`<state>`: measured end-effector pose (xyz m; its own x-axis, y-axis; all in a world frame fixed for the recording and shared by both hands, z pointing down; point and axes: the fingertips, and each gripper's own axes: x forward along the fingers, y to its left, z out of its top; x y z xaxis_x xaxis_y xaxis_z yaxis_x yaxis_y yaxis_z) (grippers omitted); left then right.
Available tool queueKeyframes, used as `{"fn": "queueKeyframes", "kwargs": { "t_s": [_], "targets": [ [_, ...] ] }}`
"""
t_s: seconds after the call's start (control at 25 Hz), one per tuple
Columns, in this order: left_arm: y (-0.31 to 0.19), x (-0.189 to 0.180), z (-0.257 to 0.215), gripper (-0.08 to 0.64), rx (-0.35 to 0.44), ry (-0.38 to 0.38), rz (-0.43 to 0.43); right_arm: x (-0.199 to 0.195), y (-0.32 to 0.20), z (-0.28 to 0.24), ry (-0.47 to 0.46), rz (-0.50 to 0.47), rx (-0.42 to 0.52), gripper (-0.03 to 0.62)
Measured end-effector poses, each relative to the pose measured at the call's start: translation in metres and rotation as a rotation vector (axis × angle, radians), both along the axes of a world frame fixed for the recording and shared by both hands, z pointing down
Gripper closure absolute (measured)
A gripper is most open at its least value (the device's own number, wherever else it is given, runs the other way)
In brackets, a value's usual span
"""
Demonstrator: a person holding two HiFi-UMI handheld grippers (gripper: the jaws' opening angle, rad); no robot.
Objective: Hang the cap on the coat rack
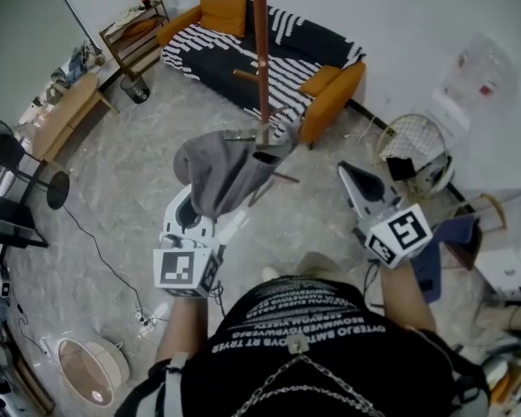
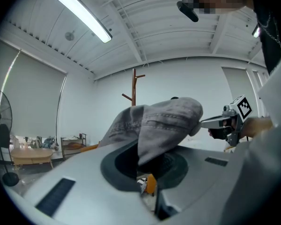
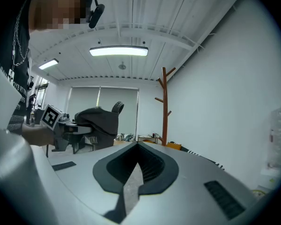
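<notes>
Left gripper (image 1: 240, 200) jaws pinch the cap (image 1: 221, 168) beside the coat rack (image 1: 260, 50), ready for hooking; right gripper (image 1: 351, 175) jaws pressed together.

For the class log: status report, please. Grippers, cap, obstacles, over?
Left gripper shut on cap. Right gripper shut, empty. Cap by rack, not hung. Nothing seen blocking.

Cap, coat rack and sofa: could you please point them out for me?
cap (image 1: 219, 174), head view, on its grey crown.
coat rack (image 1: 260, 50), head view, on the pole.
sofa (image 1: 201, 55), head view, on the striped seat.
</notes>
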<state>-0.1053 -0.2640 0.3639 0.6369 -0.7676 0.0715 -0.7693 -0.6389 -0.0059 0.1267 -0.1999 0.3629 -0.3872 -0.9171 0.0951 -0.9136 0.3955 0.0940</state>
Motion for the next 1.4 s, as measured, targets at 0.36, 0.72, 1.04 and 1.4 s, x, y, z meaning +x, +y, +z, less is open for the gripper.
{"fn": "queueKeyframes", "kwargs": {
  "t_s": [0.36,0.72,1.04,1.4],
  "targets": [
    [-0.015,-0.016,0.018,0.548,-0.051,-0.02,-0.05,-0.022,-0.021,0.003,0.028,-0.064,-0.014,0.601],
    [-0.037,-0.001,0.014,0.548,-0.044,-0.021,-0.076,-0.005,-0.047,-0.001,0.024,-0.09,-0.002,0.601],
    [-0.07,0.029,0.009,0.548,-0.023,0.013,-0.076,0.02,-0.083,0.008,-0.001,-0.105,-0.018,0.601],
    [-0.114,0.055,0.017,0.548,-0.054,-0.047,-0.083,0.039,-0.132,0.011,-0.014,-0.144,-0.023,0.601]
  ]
}}
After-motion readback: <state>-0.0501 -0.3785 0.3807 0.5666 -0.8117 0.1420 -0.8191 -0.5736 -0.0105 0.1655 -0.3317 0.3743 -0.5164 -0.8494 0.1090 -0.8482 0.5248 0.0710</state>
